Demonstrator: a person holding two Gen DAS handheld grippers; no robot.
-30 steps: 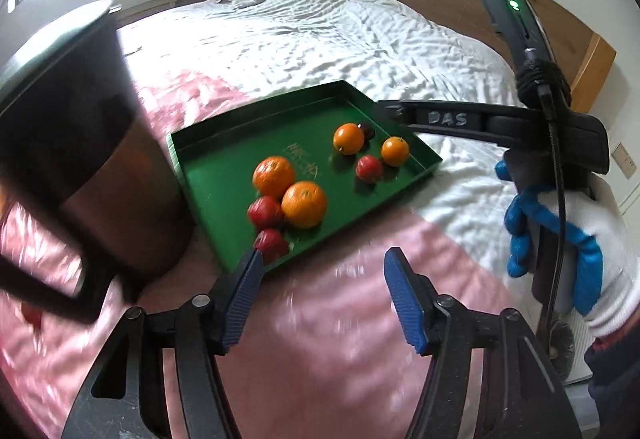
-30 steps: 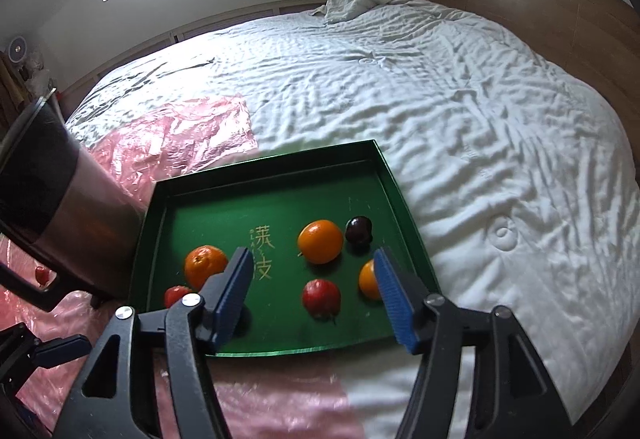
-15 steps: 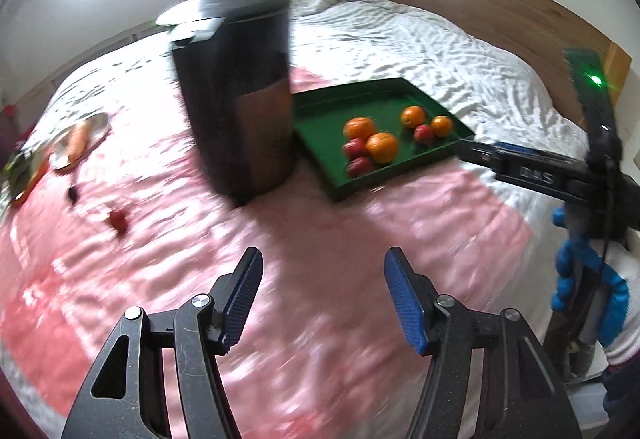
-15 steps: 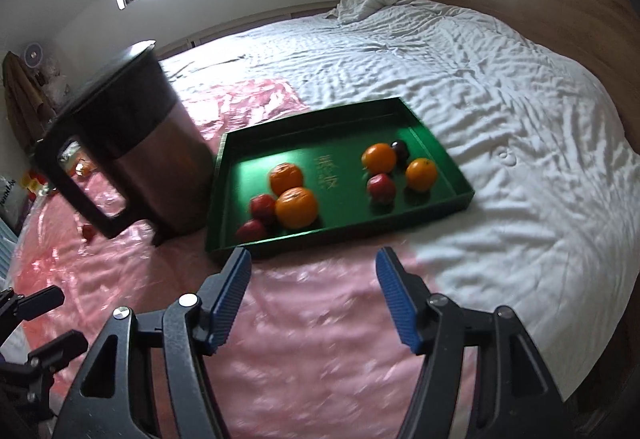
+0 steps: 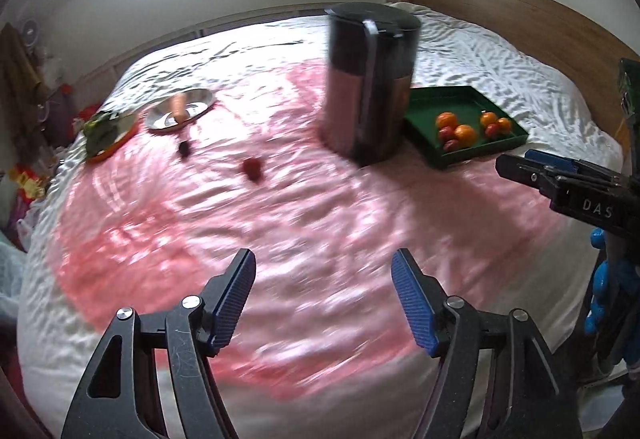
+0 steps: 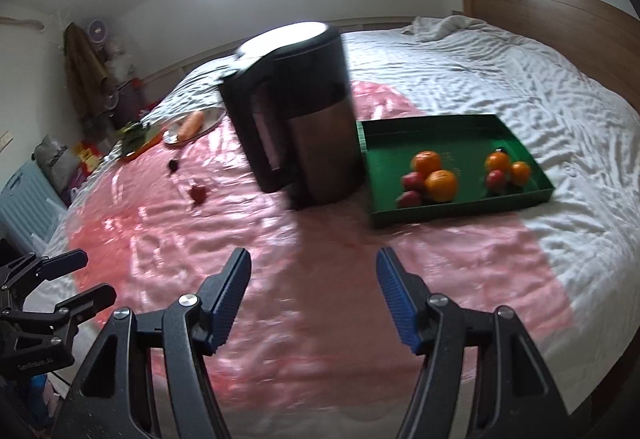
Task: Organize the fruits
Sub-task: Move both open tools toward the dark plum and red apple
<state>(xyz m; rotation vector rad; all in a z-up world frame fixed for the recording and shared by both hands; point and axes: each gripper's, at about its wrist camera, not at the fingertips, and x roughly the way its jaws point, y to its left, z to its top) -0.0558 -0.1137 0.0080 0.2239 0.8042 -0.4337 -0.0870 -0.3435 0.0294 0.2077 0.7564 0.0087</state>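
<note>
**On the bed: fruit in the green tray, two pieces left on the pink sheet**

On the bed, a pink plastic sheet [image 6: 320, 239] covers the near part of the white bedding. The green tray [image 6: 516, 131] lies at the right, partly on the sheet and partly on the bedding. Inside the tray there are two small groups of fruit, apart from each other. The left group [image 6: 430, 177] has two oranges and two red fruits, all touching. The right group [image 6: 506, 169] has two oranges, one red fruit, and one dark fruit behind them (it is mostly hidden).

Just beside the left edge of the tray stands a dark kettle [image 6: 300, 123] with a handle; it looks blurred in both views. To the left of the kettle, on the pink sheet, lie one red fruit [image 5: 253, 168] and, further back, one small dark fruit [image 5: 184, 148]. These two are well apart from the tray. Behind them a metal plate [image 5: 196, 109] holds a carrot [image 5: 178, 108], and next to it there is a second plate with green leaves [image 5: 106, 131].

The left gripper [image 5: 324, 293] is above the pink sheet with its blue pads spread wide, holding nothing. The right gripper [image 6: 314, 291] is also above the sheet, its fingers wide apart and empty. In the left wrist view the right gripper appears at the right border, in a hand with a blue and white glove [image 5: 604, 303].
</note>
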